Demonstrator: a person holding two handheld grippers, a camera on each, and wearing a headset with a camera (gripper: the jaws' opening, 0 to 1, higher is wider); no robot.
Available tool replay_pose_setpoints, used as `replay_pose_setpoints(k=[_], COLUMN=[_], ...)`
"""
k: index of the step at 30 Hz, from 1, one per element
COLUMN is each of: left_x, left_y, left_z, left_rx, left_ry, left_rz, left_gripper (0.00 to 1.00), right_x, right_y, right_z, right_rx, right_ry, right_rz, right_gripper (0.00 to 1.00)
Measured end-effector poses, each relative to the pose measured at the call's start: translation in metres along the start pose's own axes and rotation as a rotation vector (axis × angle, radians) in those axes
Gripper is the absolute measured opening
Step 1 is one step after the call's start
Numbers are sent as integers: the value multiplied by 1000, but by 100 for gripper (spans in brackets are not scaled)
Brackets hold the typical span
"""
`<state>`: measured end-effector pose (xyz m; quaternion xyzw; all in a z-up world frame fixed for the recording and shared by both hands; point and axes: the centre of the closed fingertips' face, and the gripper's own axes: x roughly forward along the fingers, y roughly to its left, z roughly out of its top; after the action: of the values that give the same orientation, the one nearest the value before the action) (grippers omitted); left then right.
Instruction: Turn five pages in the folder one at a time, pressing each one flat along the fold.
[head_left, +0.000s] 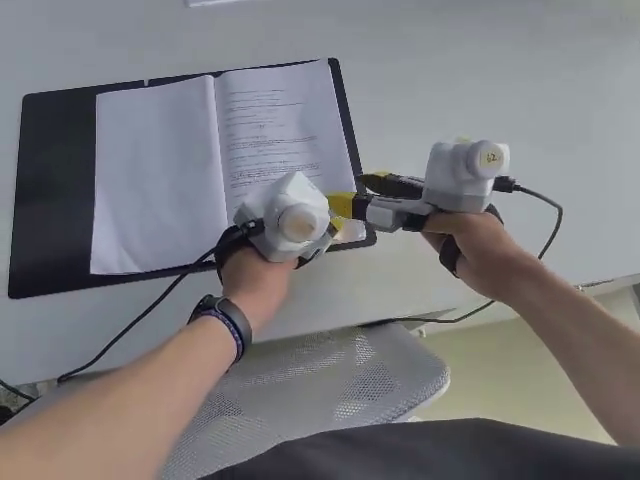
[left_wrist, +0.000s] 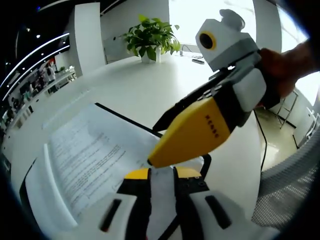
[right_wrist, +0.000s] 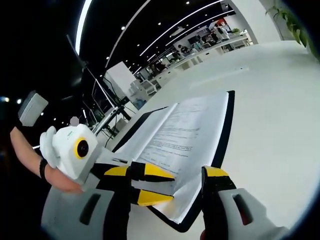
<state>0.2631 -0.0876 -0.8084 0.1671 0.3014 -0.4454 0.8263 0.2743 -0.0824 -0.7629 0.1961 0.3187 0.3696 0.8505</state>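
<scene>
On the white desk (head_left: 500, 60), from the head view: an open black folder (head_left: 50, 200) lying flat, with a blank white left-hand page (head_left: 150, 180) and a printed right-hand page (head_left: 280, 120), the fold running between them. Both hands together at the lower right corner of the printed page: the left hand (head_left: 260, 275), with a dark wristband (head_left: 225, 320), from below, and the right hand (head_left: 480, 245) from the right side. Cannot tell from this height the opening of any jaws, hidden behind the white tool bodies. Also a black cable (head_left: 150, 310) over the desk edge and a white mesh chair (head_left: 330, 385) under the arms.

From the right gripper view, a low look along the page corner: right hand-held gripper (right_wrist: 167, 172) with its yellow-tipped jaws spread wide and holding nothing, the corner of the printed page and the black folder edge between them. Left hand-held gripper (right_wrist: 172, 186) crossing in from the left, its two yellow jaws close together over the same corner.

From the left gripper view, the closest detail: own jaws nearly closed, with a strip of white paper between them, apparently the edge of the printed page pinched there. Just above, one large yellow jaw of the right hand-held gripper, its tip touching or almost touching the paper. Far behind, a green potted plant (left_wrist: 150, 37) at the far end of the white surface.
</scene>
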Motion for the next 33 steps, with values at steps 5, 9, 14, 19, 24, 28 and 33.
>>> replay_pose_setpoints(k=[5, 9, 14, 19, 24, 28, 33], left_x=[0, 0, 0, 0, 0, 0, -1], left_y=[0, 0, 0, 0, 0, 0, 1], left_z=[0, 0, 0, 0, 0, 0, 0], left_rx=[-3, -4, -4, -10, -18, -22, -30], left_ry=[-3, -3, -6, -8, -9, -12, -17], left_rz=[-1, -1, -2, -2, -3, -5, -8], left_gripper=[15, 15, 15, 15, 15, 15, 15], right_x=[2, 2, 3, 4, 3, 5, 12], right_y=[-1, -2, -3, -7, -12, -16, -18], right_z=[-3, -3, -3, -1, 5, 4, -1], right_rx=[12, 20, 32, 93, 175, 216, 237], right_ry=[9, 9, 9, -15, -58, -64, -40], right_rz=[5, 6, 15, 22, 28, 21, -4], right_gripper=[55, 55, 54, 50, 36, 25, 13])
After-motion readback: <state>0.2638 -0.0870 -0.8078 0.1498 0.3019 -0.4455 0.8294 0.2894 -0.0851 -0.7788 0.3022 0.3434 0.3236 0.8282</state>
